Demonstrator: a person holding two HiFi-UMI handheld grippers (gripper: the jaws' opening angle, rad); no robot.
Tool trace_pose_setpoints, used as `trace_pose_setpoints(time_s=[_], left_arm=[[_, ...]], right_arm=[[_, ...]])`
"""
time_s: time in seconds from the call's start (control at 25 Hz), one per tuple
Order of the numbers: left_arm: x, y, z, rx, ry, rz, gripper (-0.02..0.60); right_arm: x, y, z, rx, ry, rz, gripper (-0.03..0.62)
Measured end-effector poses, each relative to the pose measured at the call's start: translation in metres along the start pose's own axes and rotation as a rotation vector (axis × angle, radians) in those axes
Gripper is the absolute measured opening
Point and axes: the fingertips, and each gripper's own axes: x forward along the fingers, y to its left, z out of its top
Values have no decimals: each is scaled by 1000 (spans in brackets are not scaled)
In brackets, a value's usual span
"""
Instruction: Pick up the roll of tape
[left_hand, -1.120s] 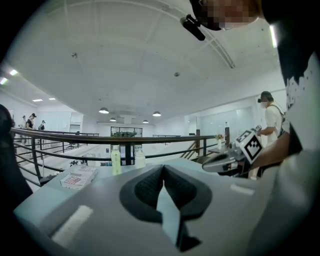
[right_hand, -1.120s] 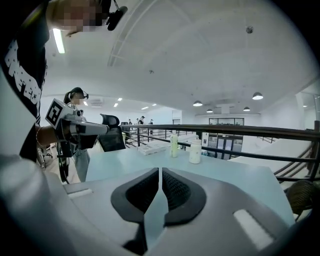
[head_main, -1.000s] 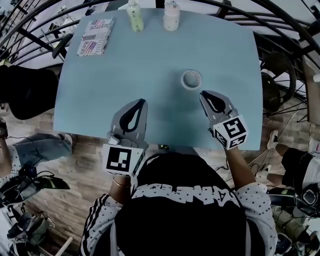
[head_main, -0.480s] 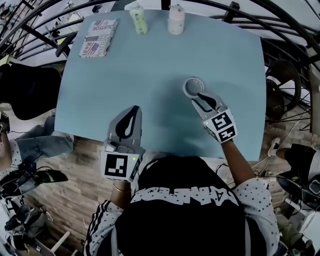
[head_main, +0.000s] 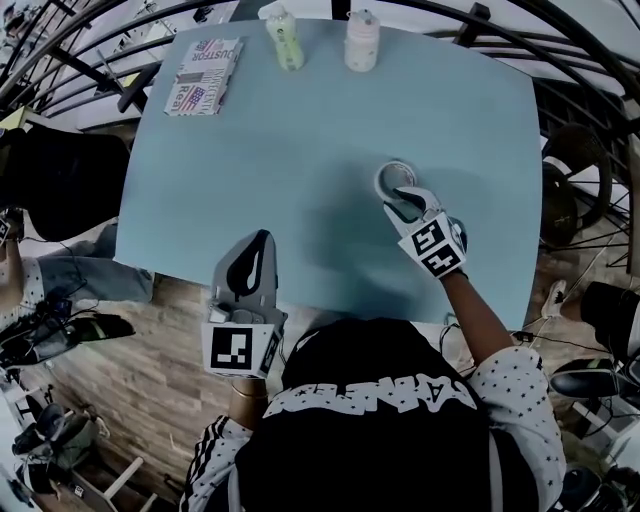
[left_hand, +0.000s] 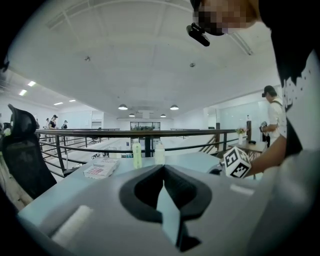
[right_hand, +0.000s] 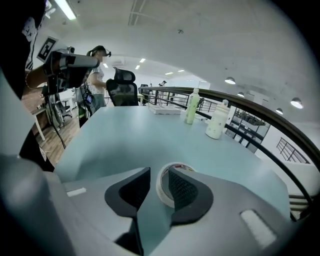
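The roll of tape (head_main: 397, 180), a white ring, lies flat on the right half of the light blue table (head_main: 300, 140). My right gripper (head_main: 398, 200) reaches down to its near side, jaws opening. In the right gripper view the tape roll's (right_hand: 163, 187) near wall stands between the two dark pads, and the right fingertip (right_hand: 182, 187) appears to sit inside the ring. No pad presses on it. My left gripper (head_main: 262, 236) hangs over the table's front edge, well left of the roll. Its tips meet in the left gripper view (left_hand: 163, 167), with nothing held.
A green bottle (head_main: 285, 40) and a white bottle (head_main: 361, 40) stand at the table's far edge. A printed packet (head_main: 203, 75) lies at the far left corner. Black railings ring the table, and a dark chair (head_main: 50, 180) stands to its left.
My right gripper has dropped forward onto the tape roll and its jaws have opened around the roll's near wall. The left gripper has drawn back a little toward the front edge.
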Motion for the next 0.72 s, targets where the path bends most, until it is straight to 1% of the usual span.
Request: trace_pose_setpoints(time_s=[0.08,0.28,0.6,0.72], left_arm=[[-3,6,-5,1,26,21,0],[-8,10,-7,-15,-15,40,0],[-16,24,-9,-15,-10,70,0],[-18,24,-8,-11,-9,73,0]], right_arm=[[7,0,-1,-23,13,7,123],[20,2,-7,-55,46,23,123],[36,7,-14,-66,102,52,124],[39,8,-18,-66,111,52,107]])
